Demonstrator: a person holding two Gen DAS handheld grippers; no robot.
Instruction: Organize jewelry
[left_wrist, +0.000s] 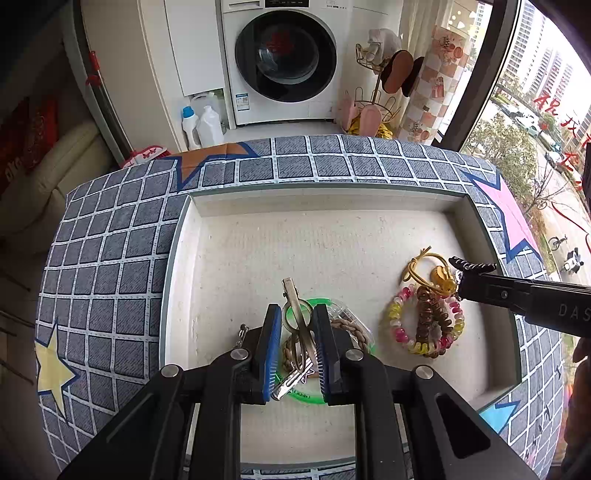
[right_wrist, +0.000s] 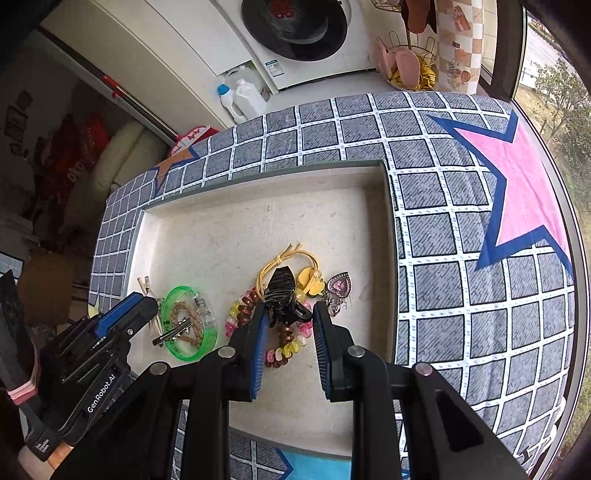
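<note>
Fingers on the right gripper (right_wrist: 290, 308) are clamped on a black hair claw (right_wrist: 282, 295). It spans the gap and touches both pads, and in the left wrist view it pokes out past that gripper's tip, above the tray floor. So that one's grasped.

The left gripper (left_wrist: 297, 310) is harder to call. Its fingers stand narrowly apart with a silver metal hair clip (left_wrist: 293, 295) running between them. There's daylight on both sides of the clip, so I honestly can't tell if the pads are pinching it or just straddling it.

My guess is both pieces get set down in the white tray (left_wrist: 325, 201), which sits on the counter's checkered cloth (left_wrist: 110, 258). The bit that matters is what's under each one:
- The claw's long axis runs near-to-far along the right fingers. It hangs directly over the pile at the tray's right side, made up of the coil hair ties (left_wrist: 397, 328), a yellow elastic (right_wrist: 280, 258) and a heart pendant (right_wrist: 340, 286) just to the right.
- The metal clip also lies near-to-far, sticking out beyond the left fingertips. It's over the green bangle (left_wrist: 301, 396) and a braided rope ring (left_wrist: 354, 328), near the tray's near-middle.

Each hand is already nearest its own cluster. Dropping either piece straight down would probably tangle it into that pile.
</note>
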